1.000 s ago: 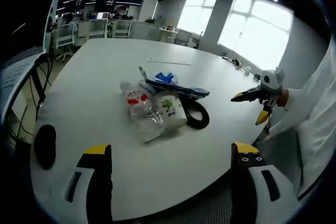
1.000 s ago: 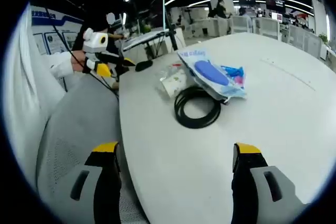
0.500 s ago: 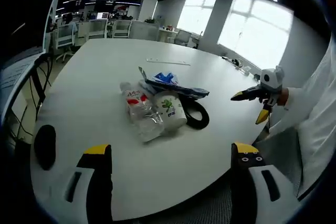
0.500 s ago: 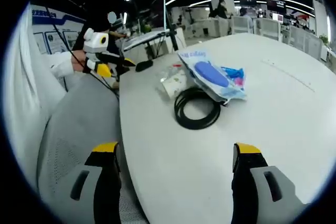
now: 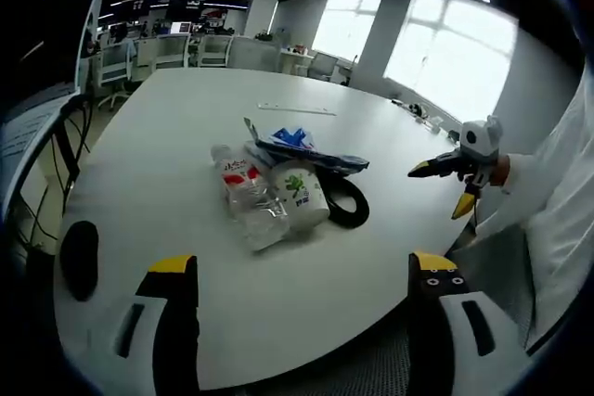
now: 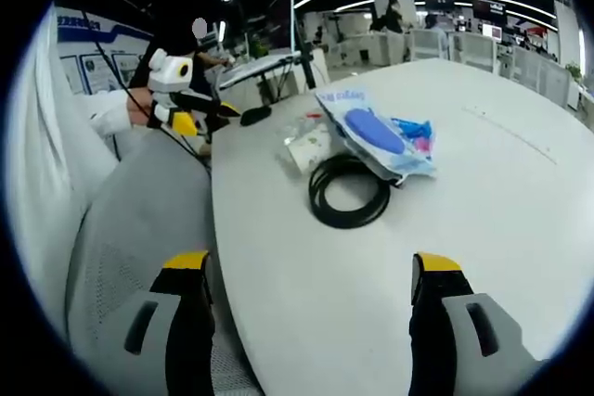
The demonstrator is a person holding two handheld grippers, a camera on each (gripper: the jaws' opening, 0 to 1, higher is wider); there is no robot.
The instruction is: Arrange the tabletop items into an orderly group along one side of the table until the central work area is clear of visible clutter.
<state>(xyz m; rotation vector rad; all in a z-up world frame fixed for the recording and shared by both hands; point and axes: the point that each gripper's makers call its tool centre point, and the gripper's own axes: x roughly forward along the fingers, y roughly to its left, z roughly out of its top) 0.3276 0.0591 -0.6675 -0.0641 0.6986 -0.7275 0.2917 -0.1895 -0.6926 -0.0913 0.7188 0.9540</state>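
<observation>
Clutter sits mid-table: crumpled bottle, paper cup, cable coil; both grippers gape empty, and the bottle may roll if nudged.

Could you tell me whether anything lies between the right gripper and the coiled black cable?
Nothing visible does: bare white table stretches from the open right gripper to the coiled black cable; the plastic bag lies beyond it.

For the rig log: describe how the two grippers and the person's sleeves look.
Both grippers have light grey jaws with black inner faces and yellow tips: left gripper, right gripper. Seen from across, each has a white head with yellow-and-black fingers. The sleeves are white.
</observation>
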